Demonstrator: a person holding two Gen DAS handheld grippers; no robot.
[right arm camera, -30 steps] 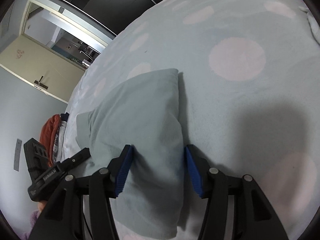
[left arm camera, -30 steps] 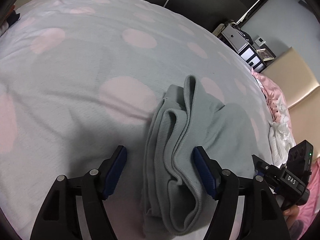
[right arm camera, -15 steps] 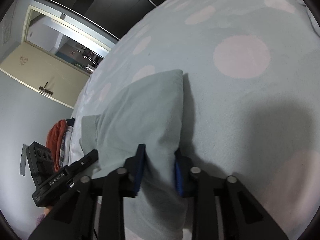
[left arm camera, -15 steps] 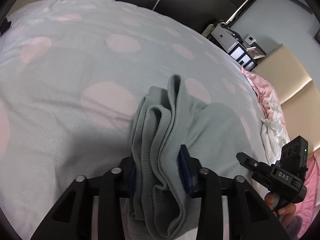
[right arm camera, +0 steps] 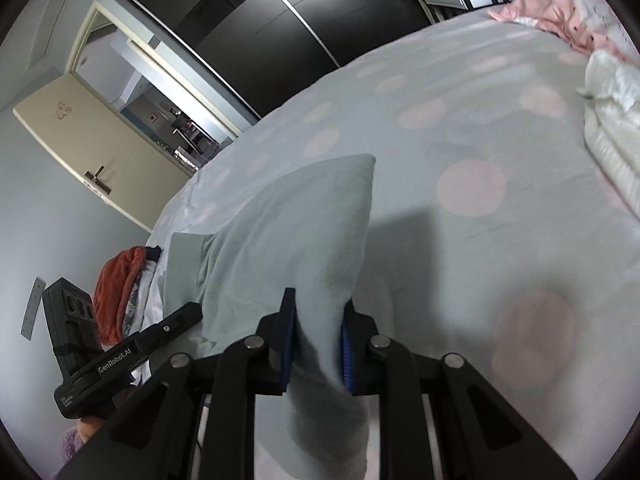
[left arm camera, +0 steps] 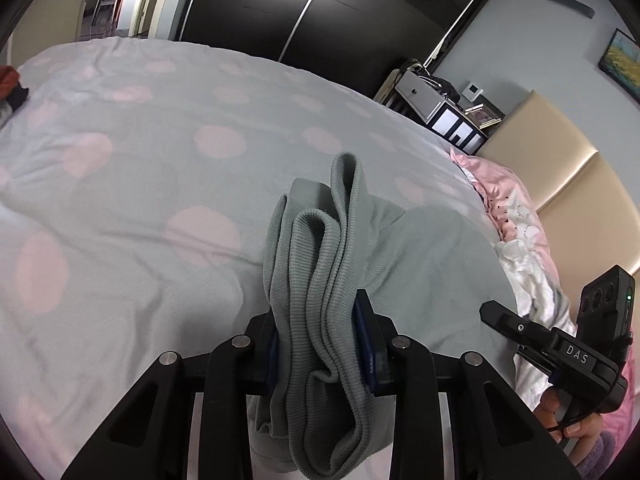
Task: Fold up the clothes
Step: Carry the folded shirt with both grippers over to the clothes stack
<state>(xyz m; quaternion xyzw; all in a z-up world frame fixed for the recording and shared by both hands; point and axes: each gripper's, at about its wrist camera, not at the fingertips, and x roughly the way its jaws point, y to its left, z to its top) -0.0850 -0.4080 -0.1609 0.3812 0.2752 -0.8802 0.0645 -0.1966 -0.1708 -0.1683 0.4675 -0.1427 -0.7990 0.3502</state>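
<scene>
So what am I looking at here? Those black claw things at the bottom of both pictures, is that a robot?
No robot: a person holds a hand-held two-finger gripper in each hand, and each gripper carries a wide-angle camera looking along its fingers. One picture comes from the left gripper, the other from the right gripper; each also shows the other gripper off to the side.

The surface is a bed with a grey cover with pink dots. On it lies a pale grey-green knitted garment. The left gripper's jaws are closing on the garment's bunched ribbed edge, and the right gripper's jaws are closing on a smoother part of the same cloth; in both views the blue pads press on the fabric.

Pink bedding and a beige headboard lie at one end, an orange-red cloth at the other side.
</scene>
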